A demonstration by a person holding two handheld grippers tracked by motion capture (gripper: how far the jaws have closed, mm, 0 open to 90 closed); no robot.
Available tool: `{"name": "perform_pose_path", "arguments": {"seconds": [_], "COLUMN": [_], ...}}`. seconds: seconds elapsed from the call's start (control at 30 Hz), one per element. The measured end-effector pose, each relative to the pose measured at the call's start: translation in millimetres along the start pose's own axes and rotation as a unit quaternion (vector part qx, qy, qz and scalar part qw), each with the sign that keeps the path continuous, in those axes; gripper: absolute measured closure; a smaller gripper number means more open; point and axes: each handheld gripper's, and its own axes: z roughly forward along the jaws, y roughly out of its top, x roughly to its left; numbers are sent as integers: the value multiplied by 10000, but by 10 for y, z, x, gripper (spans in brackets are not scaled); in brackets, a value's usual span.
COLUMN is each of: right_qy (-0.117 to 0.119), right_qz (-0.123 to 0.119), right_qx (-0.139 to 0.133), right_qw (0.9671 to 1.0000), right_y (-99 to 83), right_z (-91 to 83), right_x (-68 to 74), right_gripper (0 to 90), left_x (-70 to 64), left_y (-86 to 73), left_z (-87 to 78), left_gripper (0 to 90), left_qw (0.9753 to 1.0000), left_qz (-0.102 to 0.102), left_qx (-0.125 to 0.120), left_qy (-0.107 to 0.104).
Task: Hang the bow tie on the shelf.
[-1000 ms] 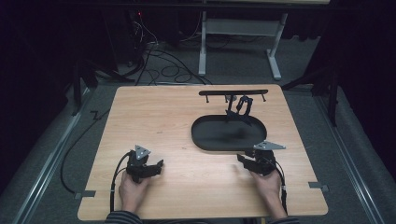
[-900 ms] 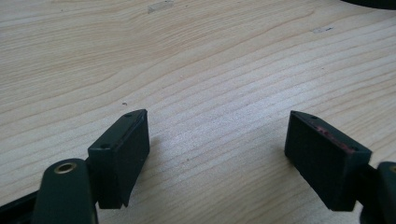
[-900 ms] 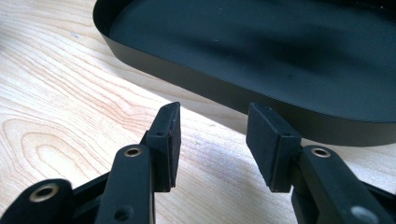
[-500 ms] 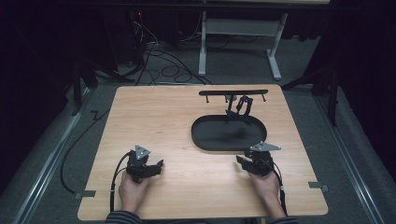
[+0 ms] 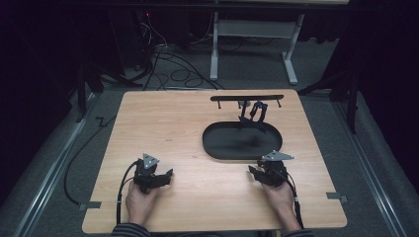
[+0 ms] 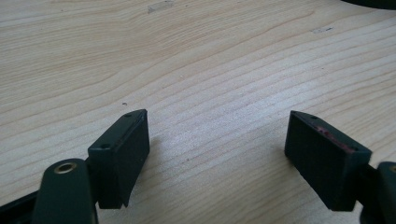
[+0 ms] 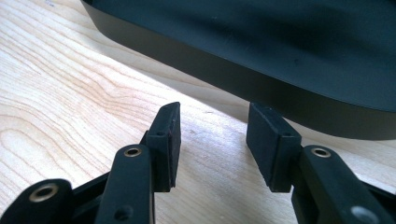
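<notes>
- High view: your right gripper [image 5: 258,174] has crept a little closer to the black oval tray [image 5: 213,147] over the last second, and now sits just beside its near right rim without touching it. Your left gripper [image 5: 167,176] has not moved; it rests on the bare table [image 5: 163,123], well apart from the tray. That shift suggests the tray's near rim is your target. At the far edge stand a thin black rail [image 5: 247,98] and a small dark clip-like thing [image 5: 256,112] by the tray's far rim; I cannot tell what it is.
- Left gripper view: your fingers [image 6: 122,154] stand wide apart with nothing between them, only wood grain ahead. There is plenty of open room to swing toward the tray, whose dark edge [image 6: 369,3] peeks in at the top right.
- Right gripper view: your fingers [image 7: 167,142] are narrower, parted and empty, pointing at the tray's low wall [image 7: 261,91] close ahead. A strip of table remains between them and the wall, so go forward gently to avoid nudging it.
</notes>
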Motion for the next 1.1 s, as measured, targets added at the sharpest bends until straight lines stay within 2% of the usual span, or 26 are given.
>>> {"name": "perform_pose_path", "arguments": {"seconds": [0.47,0.63,0.73,0.9,1.1], "right_qy": [-40,-177,-160,-187,-219], "right_qz": [-108,-341,-343,-346,-305], "right_qx": [25,-55,-51,-32,-23], "right_qw": [9999,9992,9993,9992,9993], "right_y": [3,-23,-24,-23,-26], "right_z": [45,65,64,67,66], "right_x": [68,117,120,119,123], "right_gripper": [559,530,518,448,419], "left_x": [0,0,0,0,1], "left_y": [0,0,0,-1,-2], "left_z": [0,0,0,0,-2], "left_gripper": [225,225,225,225,225], "left_qw": [10000,10000,10000,10000,10000], "left_qz": [1,0,0,0,-3], "left_qx": [1,-1,0,-1,-1], "left_qy": [0,0,0,-1,-4]}}
